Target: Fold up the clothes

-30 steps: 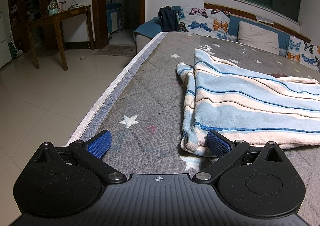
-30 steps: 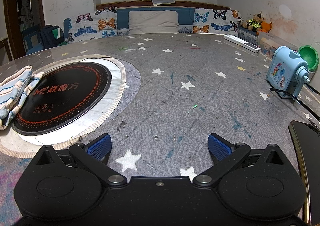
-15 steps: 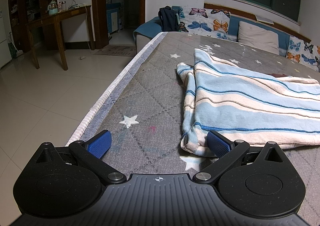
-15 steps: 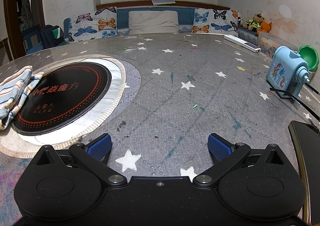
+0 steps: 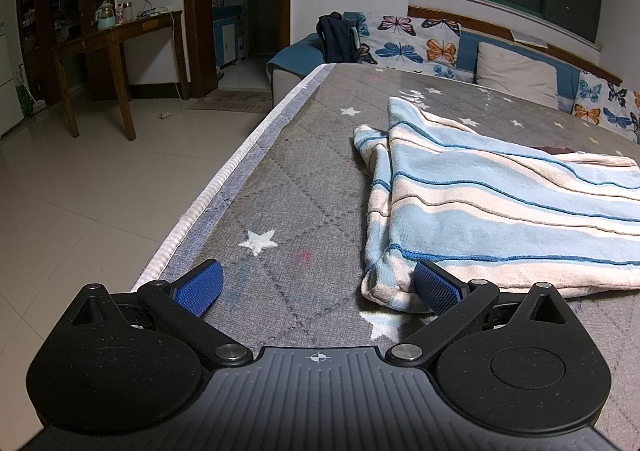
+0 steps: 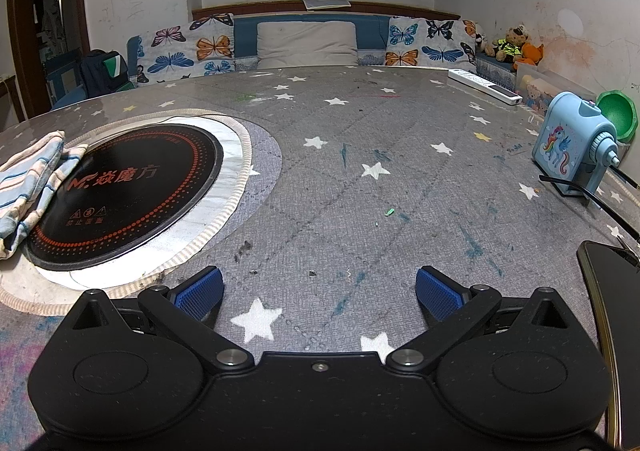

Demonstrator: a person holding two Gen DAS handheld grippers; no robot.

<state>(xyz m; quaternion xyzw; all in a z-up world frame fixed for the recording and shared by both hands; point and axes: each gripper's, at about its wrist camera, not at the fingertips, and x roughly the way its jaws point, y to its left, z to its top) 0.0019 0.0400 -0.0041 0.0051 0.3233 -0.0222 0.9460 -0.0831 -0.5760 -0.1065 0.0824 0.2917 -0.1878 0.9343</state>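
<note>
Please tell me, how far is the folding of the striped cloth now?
Done: the striped cloth already lies doubled in layers on the table, partly over the round black cooktop. In hand: nothing; the left gripper is open at its near corner, and the right gripper is open over bare table. Left: probably grasping that corner and folding again.

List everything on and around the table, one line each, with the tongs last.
Striped garment: one, blue and cream, folded on the table's left part, edge overlapping the cooktop.
Cooktop: one, black round plate with red markings, set in the table.
Tablecloth: one, grey with stars, covering the table.
Pencil sharpener: one, light blue, right edge.
Green bowl: one, behind the sharpener.
Power strip: one, white, far right.
Phone: one, dark, near right.
Left tongs: open, right finger beside the garment's corner.
Right tongs: open, above bare cloth.
</note>
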